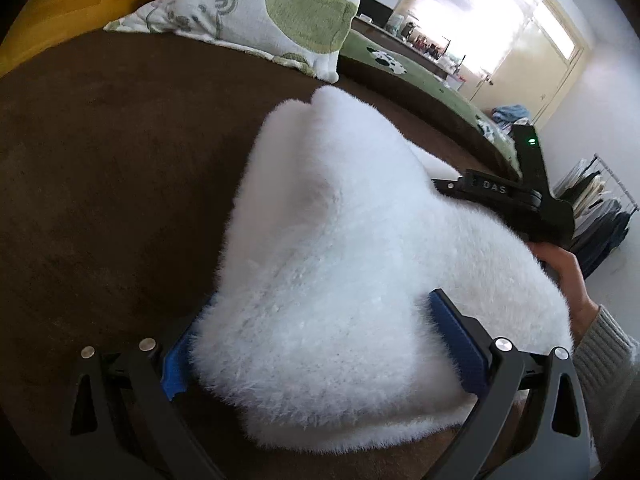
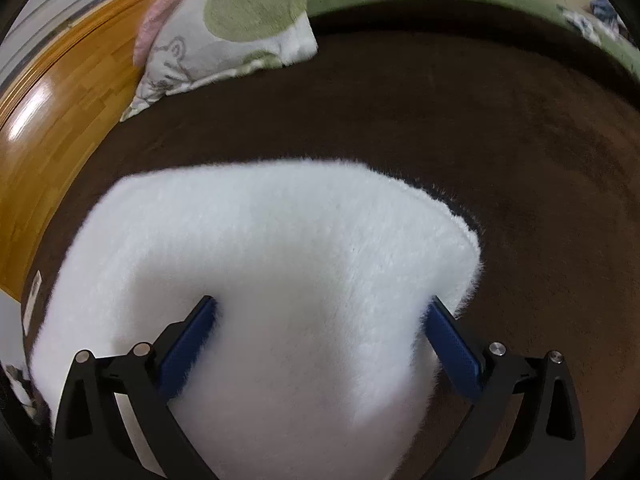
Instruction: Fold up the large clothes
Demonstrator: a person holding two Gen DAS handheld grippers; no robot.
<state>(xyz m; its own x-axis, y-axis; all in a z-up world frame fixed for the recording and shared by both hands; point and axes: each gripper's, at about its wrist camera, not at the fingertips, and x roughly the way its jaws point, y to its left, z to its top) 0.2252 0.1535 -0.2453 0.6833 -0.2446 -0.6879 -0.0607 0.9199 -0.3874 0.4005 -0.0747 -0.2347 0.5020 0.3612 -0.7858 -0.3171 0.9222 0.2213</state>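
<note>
1. Left wrist view: the white fluffy garment (image 1: 340,280) lies bunched on a dark brown carpet (image 1: 100,200), its bulk rising between the fingers of the left gripper (image 1: 320,344).
2. Those blue-padded fingers (image 1: 456,332) stand spread wide, one on each side of the fur; whether the pads press into it cannot be told, since the long pile hides their inner faces.
3. Beyond the garment the right gripper (image 1: 504,196) shows as a black body held by a hand (image 1: 568,276) with a knitted sleeve (image 1: 612,356) at the wrist.
4. Farther back a cushion with green patches (image 1: 256,16) rests at the carpet's edge, a green rug (image 1: 420,76) beside it, and a clothes rack (image 1: 600,200) stands by the wall.
5. Right wrist view: the same garment (image 2: 260,260) spreads flat over the brown carpet (image 2: 480,120), wooden floor (image 2: 60,120) to the left.
6. The right gripper (image 2: 320,336) has its fingers (image 2: 188,344) spread to their widest, resting on top of the fur with a broad stretch of it between them, not pinching it.
7. The cushion (image 2: 240,28) lies beyond, well apart from the garment.
</note>
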